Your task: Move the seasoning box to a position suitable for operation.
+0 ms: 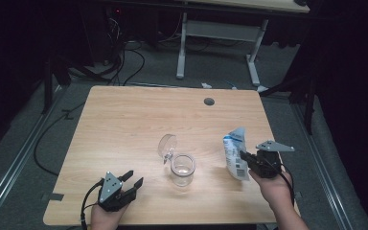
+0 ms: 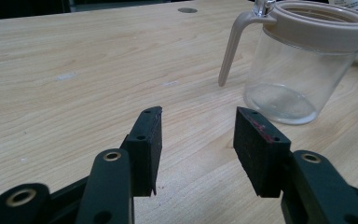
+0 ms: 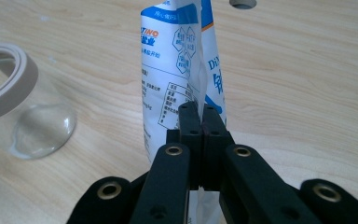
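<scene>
A clear glass jar (image 1: 182, 170) with a beige rim stands near the table's middle, its hinged lid (image 1: 167, 145) flipped open behind it. The jar (image 2: 299, 63) rises ahead and to the right of my left gripper (image 2: 198, 135), which is open with nothing between its jaws. That left gripper (image 1: 135, 179) rests low at the front left of the table. My right gripper (image 3: 200, 114) is shut on a white and blue printed pouch (image 3: 182, 70), pinching it upright. In the high view the pouch (image 1: 235, 153) stands right of the jar, held by the right gripper (image 1: 245, 158).
The wooden table (image 1: 124, 120) has a round cable hole (image 1: 209, 101) near its far edge. Cables lie on the floor beyond, and the white legs of another desk (image 1: 182, 43) stand behind. The jar's rim (image 3: 2, 88) sits at the left in the right gripper view.
</scene>
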